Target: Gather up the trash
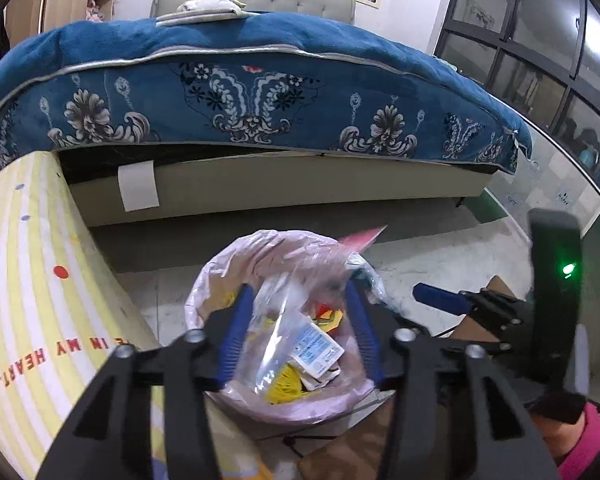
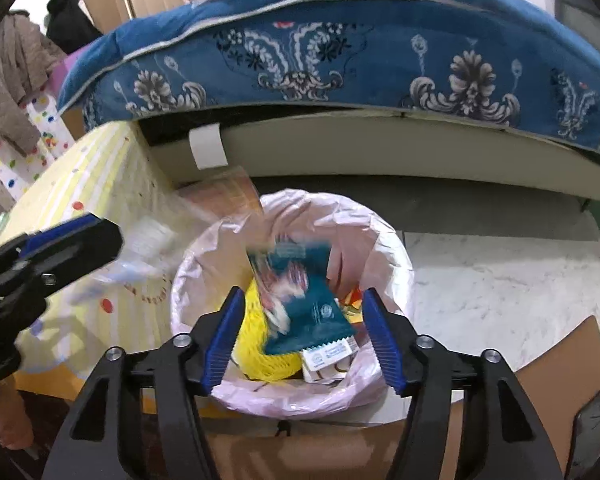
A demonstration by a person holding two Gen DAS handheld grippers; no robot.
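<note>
Both hand-held grippers, left [image 1: 300, 332] and right [image 2: 304, 336], are hanging open over the bin [image 2: 396, 248], gripping nothing; a teal wrapper [image 2: 312, 304] is lying loose between the right one's jaws, amid trash.

Your left gripper [image 1: 300, 332] hangs over the round bin lined with a pale pink plastic bag [image 1: 204, 292], its blue ribbed fingers [image 1: 232, 340] spread apart with no pad pressing on anything. Between them a crumpled clear plastic wrapper [image 1: 272, 320] lies loose, blurred, at the bin's mouth. Inside the bin you can see a white-and-blue printed packet [image 1: 318, 350], a yellow mesh piece [image 1: 286, 384] and a red-and-yellow scrap [image 1: 328, 314]. A pink card [image 1: 360, 238] sticks up at the far rim. To the right, your right gripper [image 1: 440, 300] shows one blue finger, near the bin. Beyond stands the bed with a blue floral blanket [image 1: 260, 92]; at left, a yellow striped cloth [image 1: 28, 280].
</note>
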